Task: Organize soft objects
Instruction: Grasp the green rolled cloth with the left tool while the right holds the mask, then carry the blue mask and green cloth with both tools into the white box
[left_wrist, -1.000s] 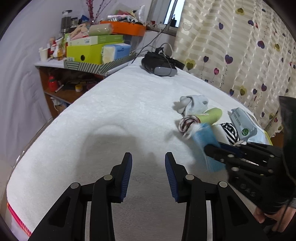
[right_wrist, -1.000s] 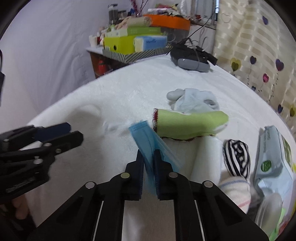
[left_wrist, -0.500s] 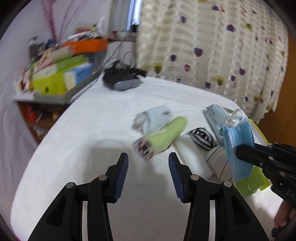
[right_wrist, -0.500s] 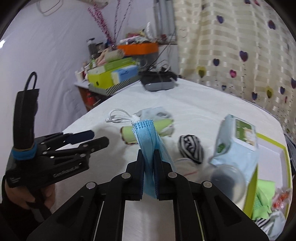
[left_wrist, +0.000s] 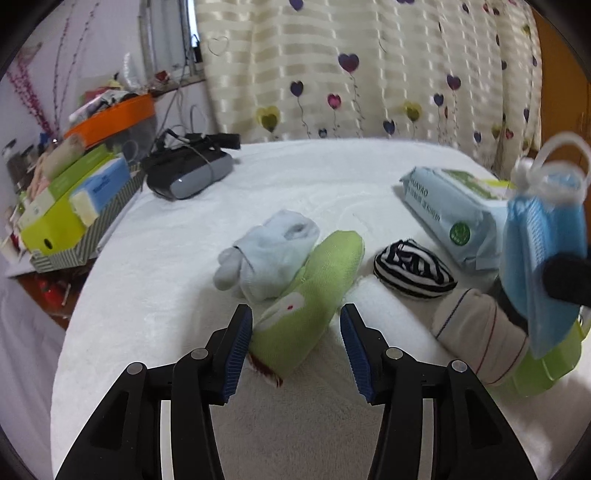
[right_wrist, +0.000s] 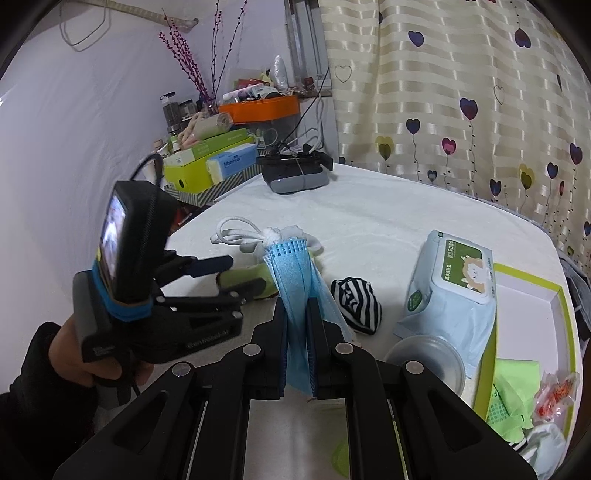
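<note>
- The white blanket (left_wrist: 332, 192) spreads beneath both tongs.
- A pack of wipes (right_wrist: 450, 295) lies ahead and to the right of the right tongs.
- A green sock (left_wrist: 317, 288) lies between the released jaws of the left tongs (left_wrist: 295, 343), which have just been opening; the pads are not pressing on it.
- A pale blue sock (left_wrist: 269, 251) rests just beyond, touching the green one.
- A blue face mask (right_wrist: 295, 295) hangs clenched in the right tongs (right_wrist: 297, 350), lifted above the blanket.
- A striped sock ball (right_wrist: 356, 304) sits just right of the mask.
</note>
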